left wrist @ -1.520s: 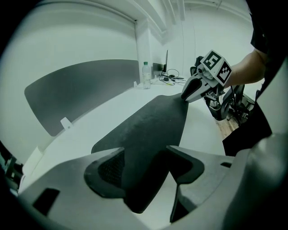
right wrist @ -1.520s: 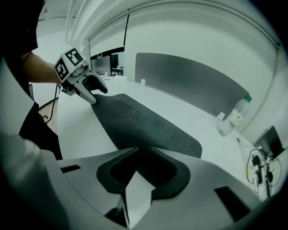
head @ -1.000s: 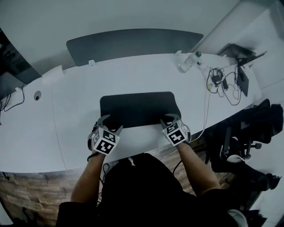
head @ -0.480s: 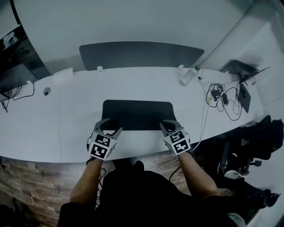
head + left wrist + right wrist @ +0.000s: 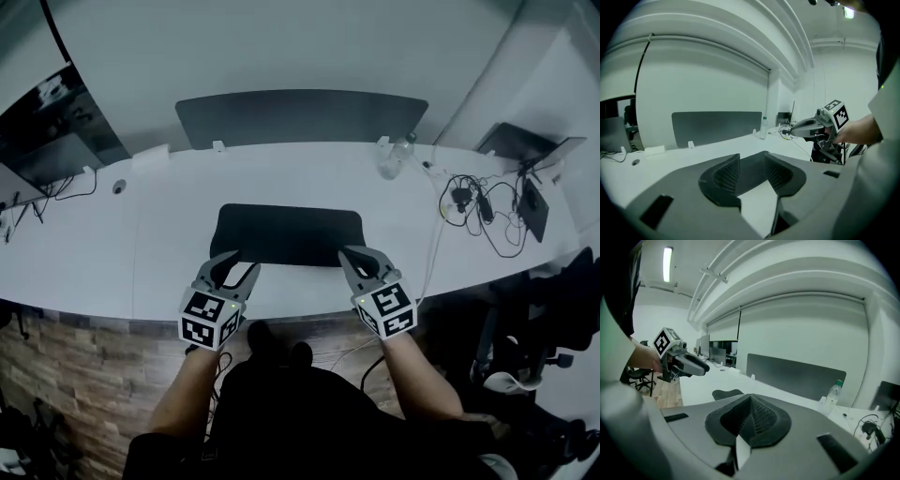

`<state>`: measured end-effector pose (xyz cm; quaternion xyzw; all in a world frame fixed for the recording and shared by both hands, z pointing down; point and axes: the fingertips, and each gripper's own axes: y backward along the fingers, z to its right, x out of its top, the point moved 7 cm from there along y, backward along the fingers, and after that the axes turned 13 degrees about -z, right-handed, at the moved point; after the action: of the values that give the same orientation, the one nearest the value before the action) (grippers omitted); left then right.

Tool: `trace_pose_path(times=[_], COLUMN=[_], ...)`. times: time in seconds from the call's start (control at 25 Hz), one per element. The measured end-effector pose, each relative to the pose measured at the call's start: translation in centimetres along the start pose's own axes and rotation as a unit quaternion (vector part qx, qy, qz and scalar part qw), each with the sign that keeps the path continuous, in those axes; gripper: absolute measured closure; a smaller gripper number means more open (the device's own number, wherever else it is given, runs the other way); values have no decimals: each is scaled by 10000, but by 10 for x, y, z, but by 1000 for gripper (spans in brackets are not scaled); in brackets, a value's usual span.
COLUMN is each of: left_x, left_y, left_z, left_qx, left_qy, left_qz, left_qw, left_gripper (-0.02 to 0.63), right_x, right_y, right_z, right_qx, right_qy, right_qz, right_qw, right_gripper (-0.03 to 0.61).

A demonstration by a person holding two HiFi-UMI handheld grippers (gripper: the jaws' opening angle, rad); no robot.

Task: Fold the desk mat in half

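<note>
The dark desk mat (image 5: 291,234) lies flat on the white desk (image 5: 169,244), and part of it shows through the left jaws (image 5: 752,171). My left gripper (image 5: 232,272) hovers above the mat's near left corner. Its jaws have just been closing, but a gap remains with nothing between them (image 5: 751,163). My right gripper (image 5: 364,262) hangs over the near right corner, shut with its pads together and holding nothing (image 5: 751,404). A corner of the mat (image 5: 726,393) shows beyond it. Each gripper view shows the other gripper raised in the air (image 5: 806,127) (image 5: 691,364).
A grey partition panel (image 5: 300,117) runs along the desk's far edge. A water bottle (image 5: 389,159) stands at the back right, near tangled cables (image 5: 478,202) and a laptop (image 5: 525,145). Monitors (image 5: 56,122) sit at the far left. Wood-pattern floor (image 5: 84,375) lies below the desk's front edge.
Both grippers have lifted off the mat's near edge and drawn back towards me. The right jaws closed and the left jaws narrowed. The mat stays flat on the desk.
</note>
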<state>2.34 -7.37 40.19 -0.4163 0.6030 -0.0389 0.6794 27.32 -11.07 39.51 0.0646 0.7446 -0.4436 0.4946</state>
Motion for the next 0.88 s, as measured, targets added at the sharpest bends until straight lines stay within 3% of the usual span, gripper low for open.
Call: trace_pose_path(times=[0.16,0.4,0.88], left_x=[13,21,39], left_y=[24,53,94], left_z=[22,23,-17], left_qx=[132,467,590], left_qy=[34,-124,-50], left_qz=[183,240,823], left_qw=[9997,9985,9948], left_gripper=[471,522,560], right_x=[2,6,55], right_y=[24,52,73], right_z=[-4,-2,0], right_qx=[349,467,113], right_qy=[60,-124,-70], right_qz=[422,1017,1408], right_qw=[9985,9936,9900], right_gripper=[577,577,578])
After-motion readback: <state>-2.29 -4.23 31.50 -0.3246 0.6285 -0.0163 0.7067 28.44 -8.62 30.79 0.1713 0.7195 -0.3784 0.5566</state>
